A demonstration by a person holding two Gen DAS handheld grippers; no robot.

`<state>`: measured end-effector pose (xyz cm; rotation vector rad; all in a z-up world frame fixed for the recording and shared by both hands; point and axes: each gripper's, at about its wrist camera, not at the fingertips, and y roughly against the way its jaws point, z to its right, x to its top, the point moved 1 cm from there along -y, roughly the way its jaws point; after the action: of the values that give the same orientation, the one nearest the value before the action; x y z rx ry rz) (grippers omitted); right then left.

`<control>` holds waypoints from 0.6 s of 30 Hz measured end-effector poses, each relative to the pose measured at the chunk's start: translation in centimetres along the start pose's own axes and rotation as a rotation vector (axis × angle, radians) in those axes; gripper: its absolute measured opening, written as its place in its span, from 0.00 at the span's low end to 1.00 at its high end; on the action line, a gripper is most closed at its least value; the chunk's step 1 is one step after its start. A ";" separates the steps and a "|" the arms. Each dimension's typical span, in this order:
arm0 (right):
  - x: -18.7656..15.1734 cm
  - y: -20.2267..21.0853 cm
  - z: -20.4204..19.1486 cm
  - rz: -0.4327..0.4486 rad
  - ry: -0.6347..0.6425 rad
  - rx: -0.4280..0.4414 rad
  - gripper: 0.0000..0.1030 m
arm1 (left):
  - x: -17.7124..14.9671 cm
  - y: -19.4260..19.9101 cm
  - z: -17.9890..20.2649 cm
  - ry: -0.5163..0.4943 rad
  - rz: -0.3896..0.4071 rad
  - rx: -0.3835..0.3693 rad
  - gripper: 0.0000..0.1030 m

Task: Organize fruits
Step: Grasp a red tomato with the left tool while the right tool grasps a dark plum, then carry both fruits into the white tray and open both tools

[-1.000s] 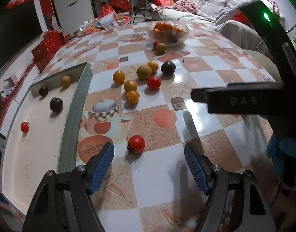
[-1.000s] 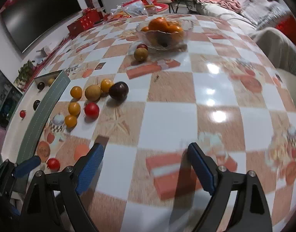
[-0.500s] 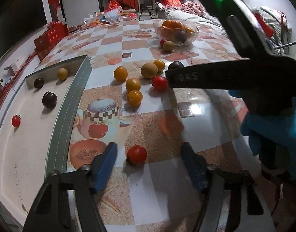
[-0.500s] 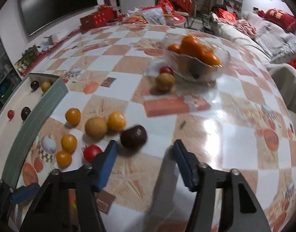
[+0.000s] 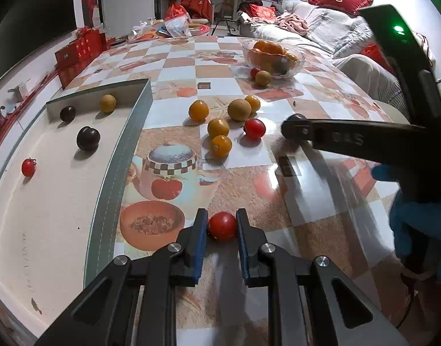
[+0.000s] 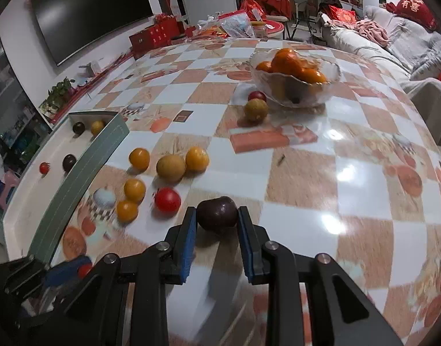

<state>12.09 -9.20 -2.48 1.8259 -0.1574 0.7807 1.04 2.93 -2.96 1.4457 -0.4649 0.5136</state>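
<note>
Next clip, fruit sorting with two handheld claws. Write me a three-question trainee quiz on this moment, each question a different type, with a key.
1. Multiple choice: what sits between the pads of the left claw?
A. a yellow tomato
B. a red cherry tomato
C. a tangerine

2. True or false: the white tray already holds four fruits.

3. Short answer: which fruit is the right claw closing on, and where does that fruit rest?

Key
1. B
2. True: a red one, two dark ones and a yellow one lie in it.
3. The dark purple plum, which rests on the checkered tablecloth.
</note>
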 end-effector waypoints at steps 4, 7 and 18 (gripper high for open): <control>-0.9 1.0 0.6 -0.001 -0.038 0.034 0.30 | -0.1 0.2 0.2 0.004 -0.006 -0.020 0.21; -1.7 1.6 0.6 -0.008 -0.042 0.037 0.29 | -0.1 0.7 0.3 0.002 -0.003 -0.029 0.21; -2.5 3.1 -0.1 -0.015 -0.054 0.052 0.30 | 0.4 3.6 -0.4 0.017 0.034 -0.054 0.21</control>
<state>8.65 -11.05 -1.45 1.8959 -0.1595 0.7311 -0.72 3.51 0.12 1.3830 -0.4876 0.5365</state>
